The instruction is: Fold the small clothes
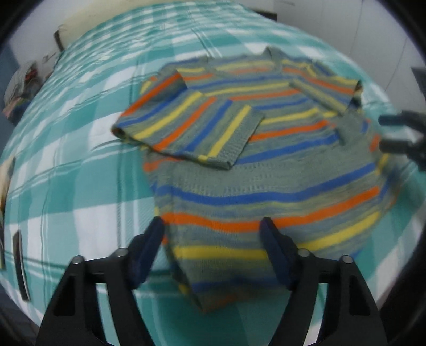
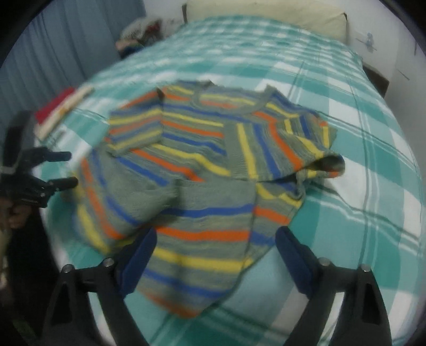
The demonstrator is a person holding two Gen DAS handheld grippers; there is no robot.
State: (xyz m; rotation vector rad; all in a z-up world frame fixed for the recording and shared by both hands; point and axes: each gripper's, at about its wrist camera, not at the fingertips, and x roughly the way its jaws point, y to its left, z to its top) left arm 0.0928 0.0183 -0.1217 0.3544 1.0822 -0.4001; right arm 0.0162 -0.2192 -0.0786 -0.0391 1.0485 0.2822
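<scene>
A small grey knit sweater [image 1: 255, 165] with blue, orange and yellow stripes lies on a teal and white checked bedspread [image 1: 80, 165]. Both sleeves are folded in across its chest. My left gripper [image 1: 213, 226] is open, its jaws straddling one bottom corner of the sweater's hem. My right gripper [image 2: 215, 234] is open, its jaws either side of the other bottom corner of the sweater [image 2: 202, 186]. The right gripper also shows at the right edge of the left wrist view [image 1: 386, 133], and the left gripper at the left edge of the right wrist view [image 2: 69, 169].
The bedspread [image 2: 359, 159] covers a bed. A cream pillow [image 2: 266, 16] lies at its head. A red and cream book-like object [image 2: 61, 111] lies near the bed's side. A pile of clothes [image 2: 138, 32] sits beyond the bed by a curtain.
</scene>
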